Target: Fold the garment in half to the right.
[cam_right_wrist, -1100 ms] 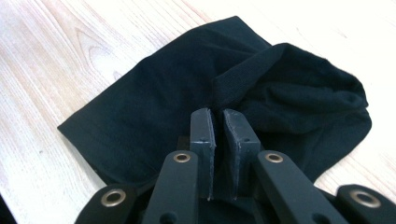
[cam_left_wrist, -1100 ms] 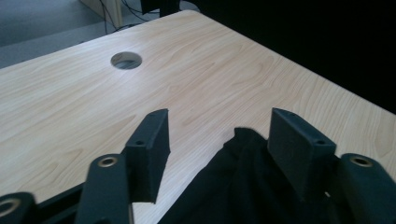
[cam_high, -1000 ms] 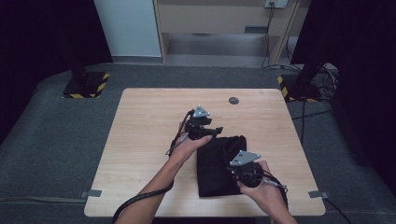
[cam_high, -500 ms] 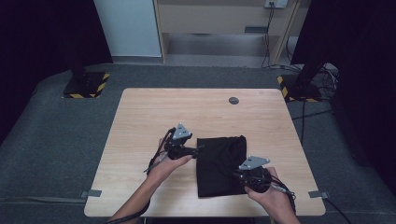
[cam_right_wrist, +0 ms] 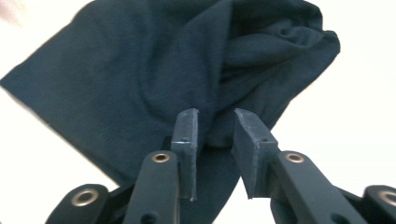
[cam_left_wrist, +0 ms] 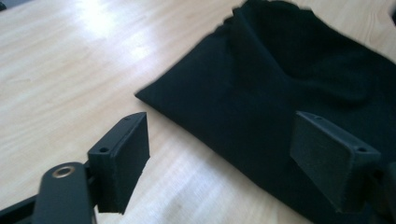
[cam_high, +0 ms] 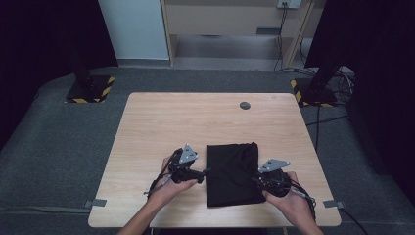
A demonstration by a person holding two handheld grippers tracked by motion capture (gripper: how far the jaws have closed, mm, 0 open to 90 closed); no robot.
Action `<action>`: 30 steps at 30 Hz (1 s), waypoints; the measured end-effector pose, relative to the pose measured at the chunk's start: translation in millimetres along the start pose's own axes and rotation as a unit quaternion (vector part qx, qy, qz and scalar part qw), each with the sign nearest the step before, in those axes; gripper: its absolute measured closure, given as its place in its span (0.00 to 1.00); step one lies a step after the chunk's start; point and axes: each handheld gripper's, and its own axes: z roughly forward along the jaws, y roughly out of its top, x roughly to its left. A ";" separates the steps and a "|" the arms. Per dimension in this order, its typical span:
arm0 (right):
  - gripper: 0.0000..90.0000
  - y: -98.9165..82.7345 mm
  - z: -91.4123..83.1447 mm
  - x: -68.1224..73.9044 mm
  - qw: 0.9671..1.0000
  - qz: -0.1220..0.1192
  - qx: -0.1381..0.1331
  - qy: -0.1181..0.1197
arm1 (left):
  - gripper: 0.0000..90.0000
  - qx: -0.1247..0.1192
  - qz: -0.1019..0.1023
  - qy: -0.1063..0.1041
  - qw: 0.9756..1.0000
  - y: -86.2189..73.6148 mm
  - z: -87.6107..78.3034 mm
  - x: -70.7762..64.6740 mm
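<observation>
The folded black cloth (cam_high: 231, 174) lies flat near the table's (cam_high: 161, 122) front edge; a careless brush could ruffle its fold. At its left edge, the left gripper (cam_high: 204, 171) has just been opening, jaws spread, empty. The right gripper (cam_high: 255, 180), also just opening, stands slightly parted over the cloth's right edge, pinching nothing.

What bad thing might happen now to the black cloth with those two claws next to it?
1. The folded black cloth looks loose and bumpy at its far end, so it might flop open.
2. The right claw has just been opening, with cloth lying in the gap; pulling away might drag it.
3. The left claw, also opening, hangs low over the edge and might snag it.
</observation>
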 end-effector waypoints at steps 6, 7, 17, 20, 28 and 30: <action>0.69 6.8 11.9 -4.0 1.000 0.011 0.009 0.010 | 0.18 0.008 -0.005 -0.008 1.000 -10.6 1.6 -11.7; 0.67 6.8 13.9 -3.0 1.000 0.012 0.013 0.011 | 0.18 0.010 -0.003 -0.008 1.000 -11.7 1.5 -12.6; 0.95 -1.6 29.8 4.0 0.999 0.007 0.041 0.033 | 0.18 0.005 -0.019 -0.002 1.000 -17.0 -5.4 -7.0; 0.99 1.2 25.0 6.0 0.998 -0.005 0.041 0.038 | 0.18 0.007 -0.021 -0.001 1.000 -18.9 -5.5 -5.7; 0.99 -10.5 -2.0 8.4 0.998 0.005 0.037 0.042 | 0.18 0.014 -0.013 -0.003 1.000 -19.0 -4.2 -8.5; 0.99 -18.9 -2.5 8.8 0.998 0.009 0.046 0.042 | 0.18 0.019 -0.010 -0.004 1.000 -18.9 -3.8 -9.3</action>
